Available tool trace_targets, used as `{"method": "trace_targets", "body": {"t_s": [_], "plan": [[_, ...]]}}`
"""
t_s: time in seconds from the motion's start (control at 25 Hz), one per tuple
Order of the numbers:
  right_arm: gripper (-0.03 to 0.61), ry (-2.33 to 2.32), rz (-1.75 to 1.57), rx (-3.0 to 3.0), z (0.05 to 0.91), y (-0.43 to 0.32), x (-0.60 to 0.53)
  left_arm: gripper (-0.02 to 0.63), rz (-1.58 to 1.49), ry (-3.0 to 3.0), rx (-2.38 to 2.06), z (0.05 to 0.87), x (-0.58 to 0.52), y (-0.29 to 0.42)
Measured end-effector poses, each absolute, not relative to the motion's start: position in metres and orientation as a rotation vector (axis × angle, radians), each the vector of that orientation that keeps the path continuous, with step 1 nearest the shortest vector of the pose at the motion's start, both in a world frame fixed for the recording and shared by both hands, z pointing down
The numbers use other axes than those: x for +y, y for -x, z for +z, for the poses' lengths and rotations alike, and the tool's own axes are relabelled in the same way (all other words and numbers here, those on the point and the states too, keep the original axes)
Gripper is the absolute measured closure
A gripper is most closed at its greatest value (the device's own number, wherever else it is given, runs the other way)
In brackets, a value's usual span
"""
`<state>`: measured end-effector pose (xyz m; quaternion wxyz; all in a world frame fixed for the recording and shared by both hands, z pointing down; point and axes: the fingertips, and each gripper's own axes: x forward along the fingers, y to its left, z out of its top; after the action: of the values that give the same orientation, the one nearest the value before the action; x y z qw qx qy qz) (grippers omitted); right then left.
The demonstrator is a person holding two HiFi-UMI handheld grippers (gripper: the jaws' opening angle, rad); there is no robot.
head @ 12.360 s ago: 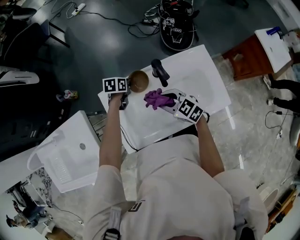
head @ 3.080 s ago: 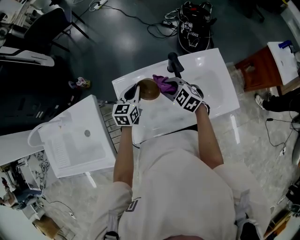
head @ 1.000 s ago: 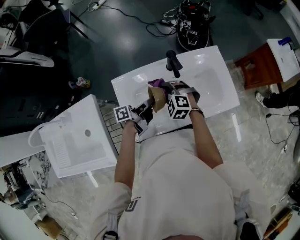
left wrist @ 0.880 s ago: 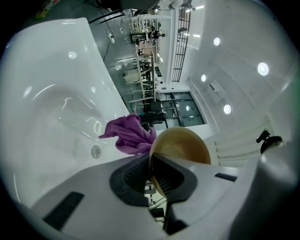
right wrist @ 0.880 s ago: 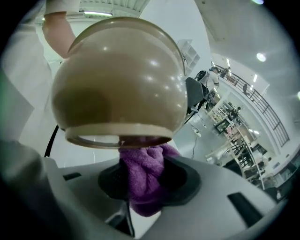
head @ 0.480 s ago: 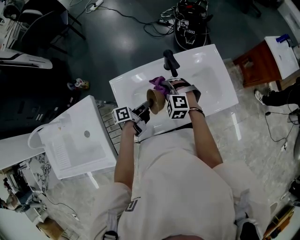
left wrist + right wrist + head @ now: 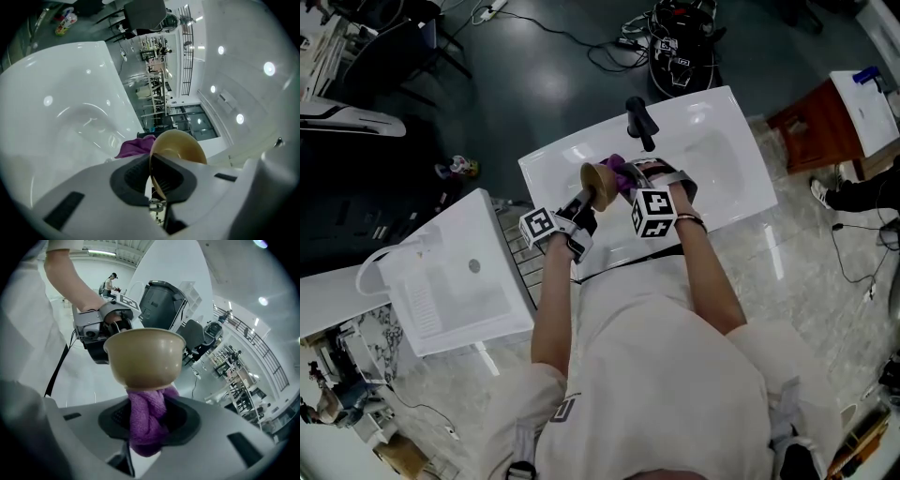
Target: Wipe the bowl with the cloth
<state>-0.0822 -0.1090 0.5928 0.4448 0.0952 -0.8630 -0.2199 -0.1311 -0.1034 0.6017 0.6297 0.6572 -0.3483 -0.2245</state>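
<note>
A: Left tongs (image 7: 151, 166)?
B: Just closing tighter, clamped on the rim of the bowl (image 7: 180, 145), which is tipped above the white bench (image 7: 722, 178).
A: Right tongs (image 7: 149, 414)?
B: Clamped on the purple cloth (image 7: 145, 437), which touches the bowl's underside. The cube (image 7: 652, 214) carries black square markers.

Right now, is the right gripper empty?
No, the right gripper is shut on the cloth, which presses against the outside of the bowl.

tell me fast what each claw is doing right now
Left claw: shut on the bowl rim, jaws just closed a bit further.
Right claw: shut on the purple cloth, which touches the bowl's base.
</note>
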Motion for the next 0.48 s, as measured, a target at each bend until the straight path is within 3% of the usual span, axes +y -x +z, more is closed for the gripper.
{"method": "trace_targets", "body": {"t_s": [0.48], "plan": [[0.456, -0.255, -0.535, -2.115, 0.594, 0.073, -0.113, 0.598, -0.413, -1.688, -0.65, 0.566, -0.094, 0.091]]}}
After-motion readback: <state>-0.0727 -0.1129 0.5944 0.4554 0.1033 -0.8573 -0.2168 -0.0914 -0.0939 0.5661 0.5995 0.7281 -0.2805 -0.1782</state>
